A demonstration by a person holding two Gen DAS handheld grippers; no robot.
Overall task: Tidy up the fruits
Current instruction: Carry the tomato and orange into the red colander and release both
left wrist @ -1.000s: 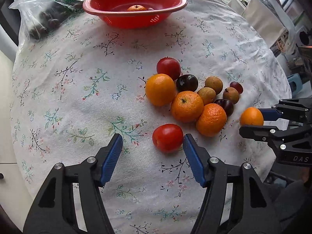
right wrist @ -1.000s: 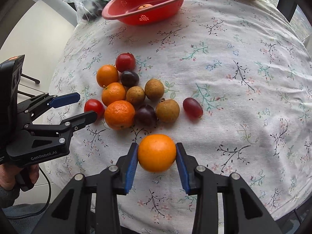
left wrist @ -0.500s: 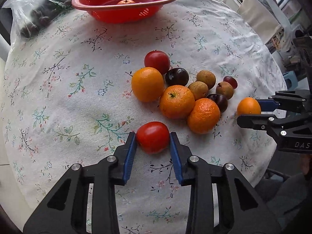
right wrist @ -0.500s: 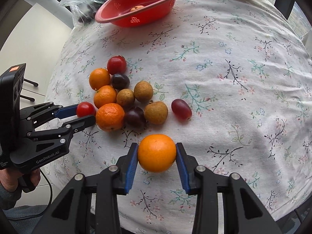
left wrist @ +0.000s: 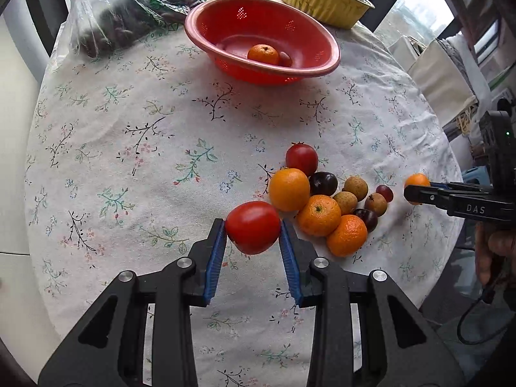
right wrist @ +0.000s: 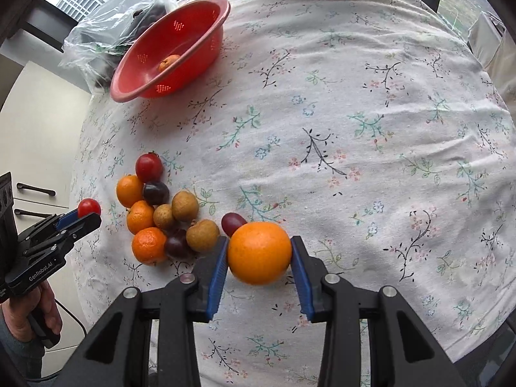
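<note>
Two tongs each grip one fruit above the bench [left wrist: 129,167]: the left tongs [left wrist: 253,242] clamp a red tomato [left wrist: 253,227], the right tongs [right wrist: 259,258] clamp an orange [right wrist: 259,253]. Both hang just beside the fruit pile [left wrist: 322,200], on opposite sides of it. Well beyond the pile sits a red colander [left wrist: 309,42] with a mandarin [left wrist: 262,54] inside, a plastic bag [left wrist: 106,22] beside it.

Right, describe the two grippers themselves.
Both are black plastic clamps with silver rivets and ribbed blue pads. The left gripper reads "GenRobot.AI" on its side in the right wrist view; the right gripper reads "DAS" in the left wrist view. A black cable trails from the right one's grip.
</note>
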